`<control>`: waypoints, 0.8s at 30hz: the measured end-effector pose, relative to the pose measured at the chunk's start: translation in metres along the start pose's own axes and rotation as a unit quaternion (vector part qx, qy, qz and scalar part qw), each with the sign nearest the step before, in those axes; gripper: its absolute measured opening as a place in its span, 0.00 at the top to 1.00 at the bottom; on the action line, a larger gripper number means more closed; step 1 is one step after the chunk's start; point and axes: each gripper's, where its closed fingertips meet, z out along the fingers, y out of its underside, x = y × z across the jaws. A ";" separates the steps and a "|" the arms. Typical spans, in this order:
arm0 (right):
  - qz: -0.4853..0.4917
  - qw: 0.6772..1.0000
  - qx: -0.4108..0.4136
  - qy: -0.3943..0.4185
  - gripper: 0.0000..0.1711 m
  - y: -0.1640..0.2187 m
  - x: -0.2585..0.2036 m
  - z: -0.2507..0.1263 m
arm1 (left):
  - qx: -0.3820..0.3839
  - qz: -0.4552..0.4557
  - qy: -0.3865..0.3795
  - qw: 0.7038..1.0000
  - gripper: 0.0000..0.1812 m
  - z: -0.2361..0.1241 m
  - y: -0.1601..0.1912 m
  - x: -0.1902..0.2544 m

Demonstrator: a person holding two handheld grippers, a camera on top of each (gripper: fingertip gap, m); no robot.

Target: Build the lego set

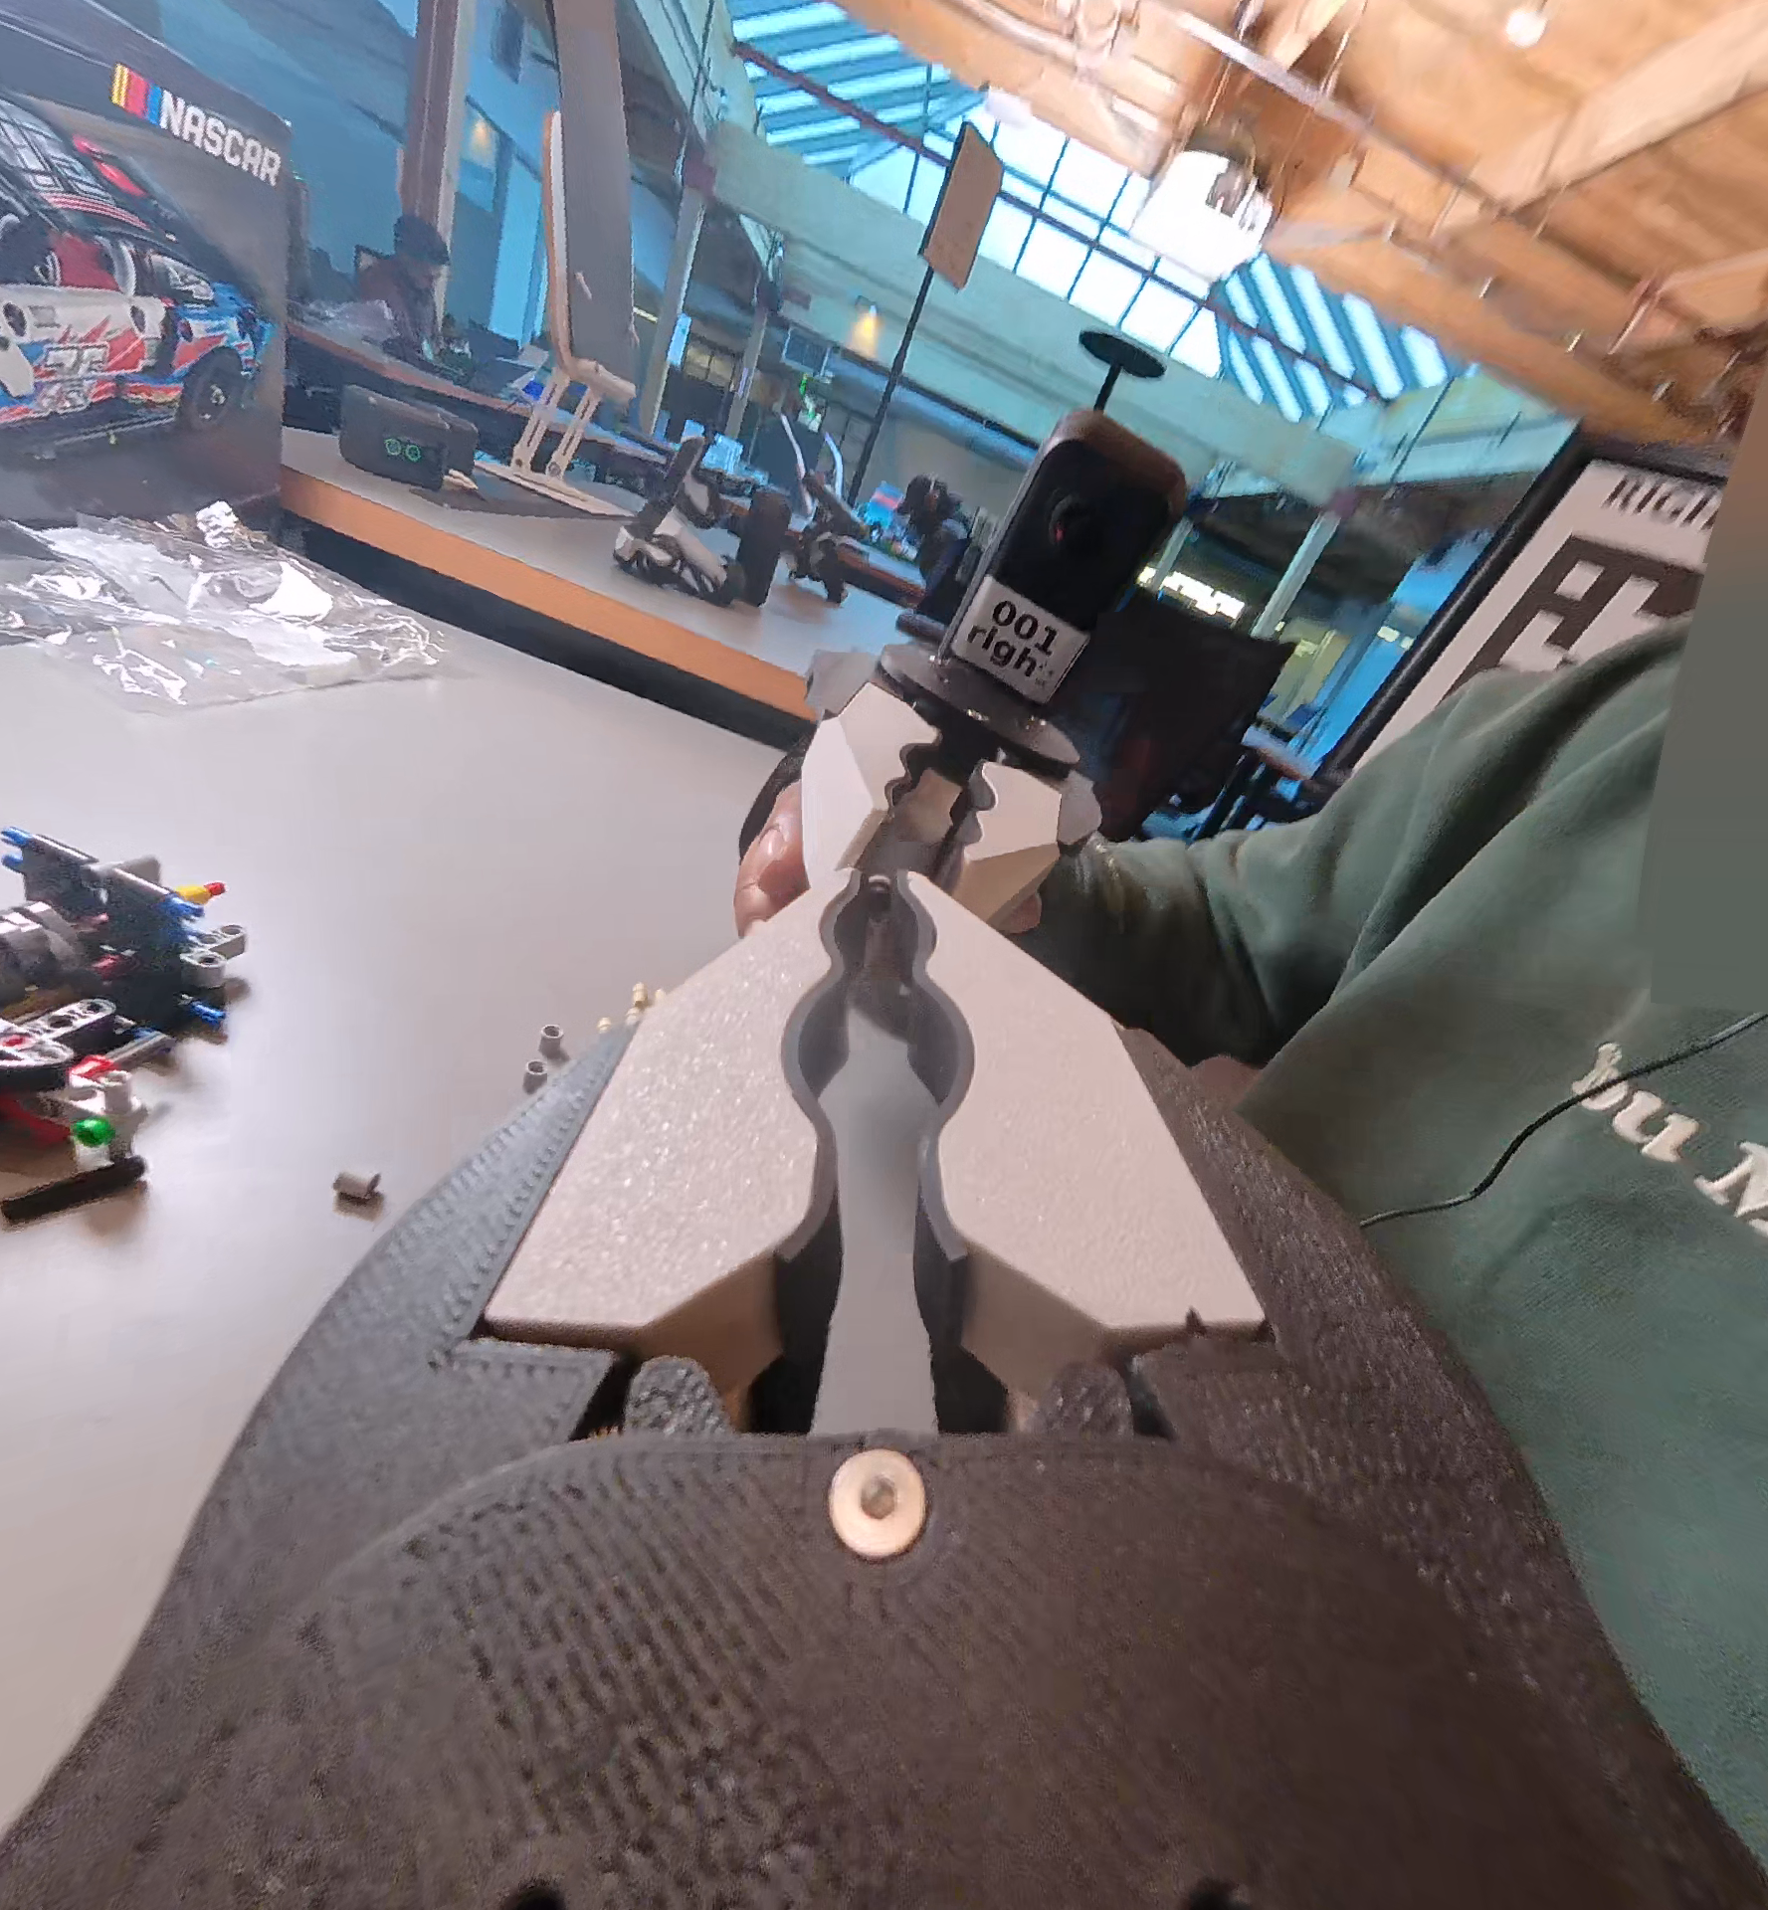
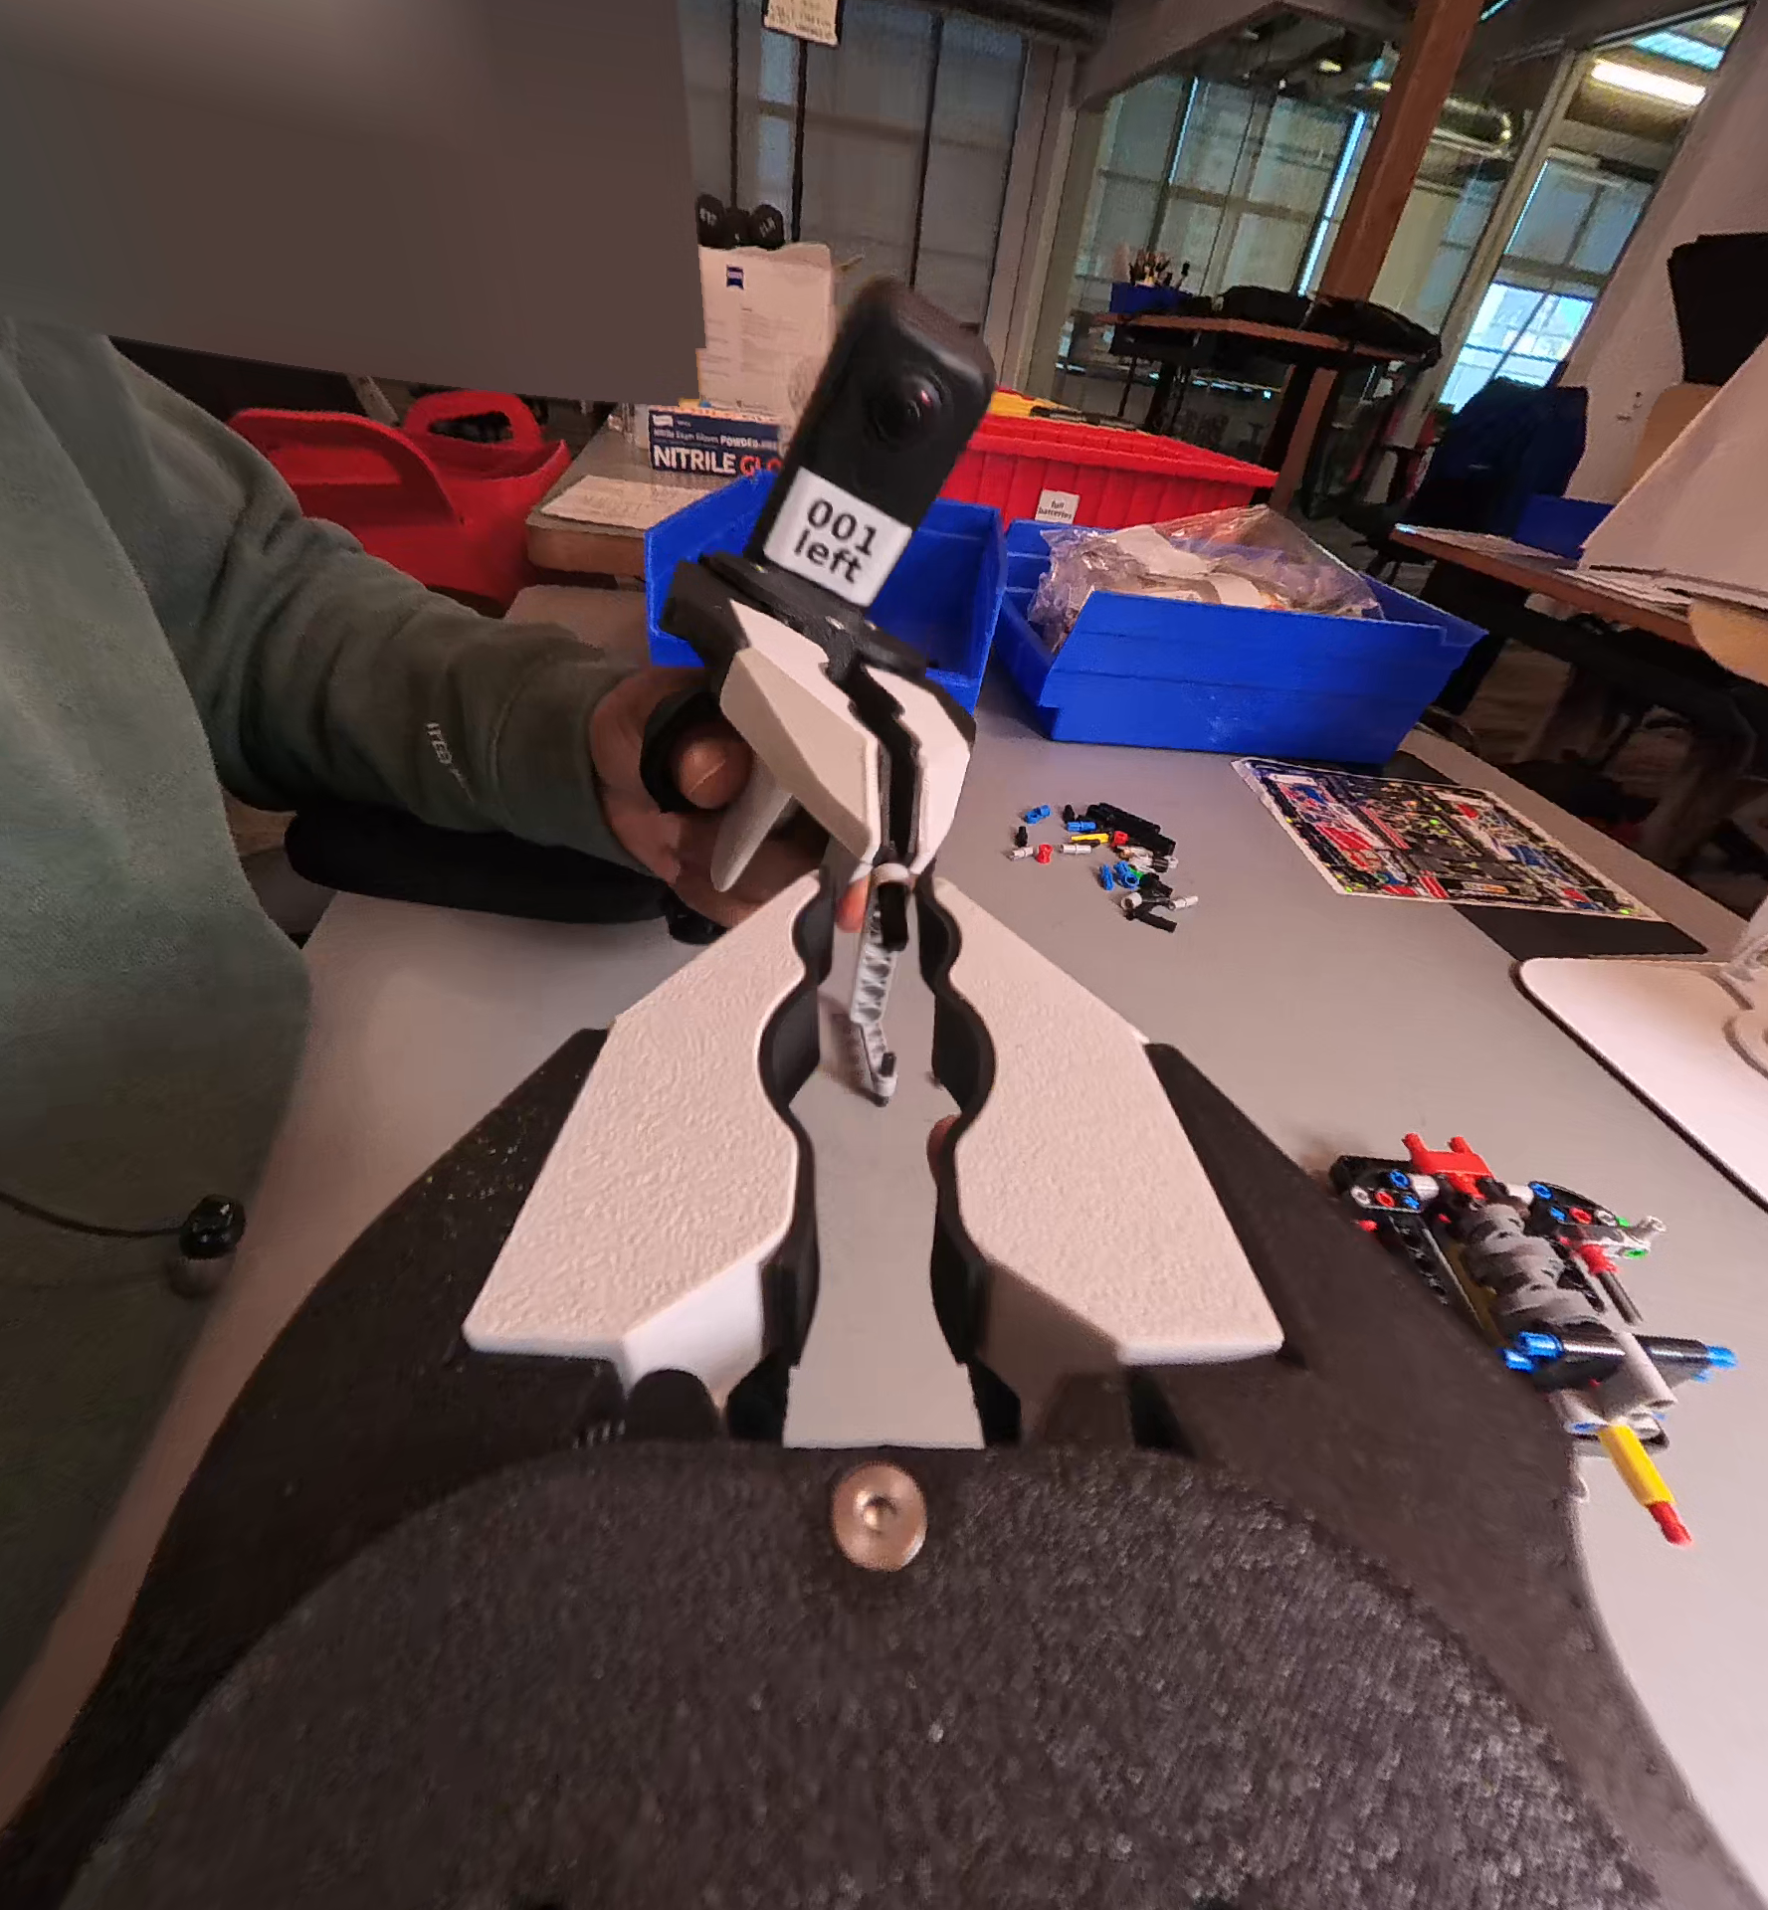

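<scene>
Above the bench (image 2: 1272,1034), the left tongs (image 2: 885,863) pinch a grey lego beam (image 2: 871,1018) hanging between the spread right tongs (image 2: 874,910); a loose one-end grip could let it swing or drop.

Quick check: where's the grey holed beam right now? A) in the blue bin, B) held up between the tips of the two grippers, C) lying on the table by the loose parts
B: the grey beam hangs in the air, its top end at the left gripper tip, running down between the right gripper fingers.
</scene>
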 end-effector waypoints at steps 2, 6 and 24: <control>0.006 1.000 0.009 0.007 0.92 -0.002 0.005 -0.004 | 0.015 -0.027 0.009 0.999 0.99 -0.002 -0.002 -0.002; 0.020 1.000 0.014 0.008 0.94 -0.003 0.009 -0.008 | 0.038 -0.049 0.017 0.998 0.99 -0.004 -0.008 -0.003; -0.080 0.957 -0.277 -0.040 1.00 0.060 -0.007 -0.011 | -0.249 0.227 -0.066 0.939 0.90 0.006 0.067 -0.017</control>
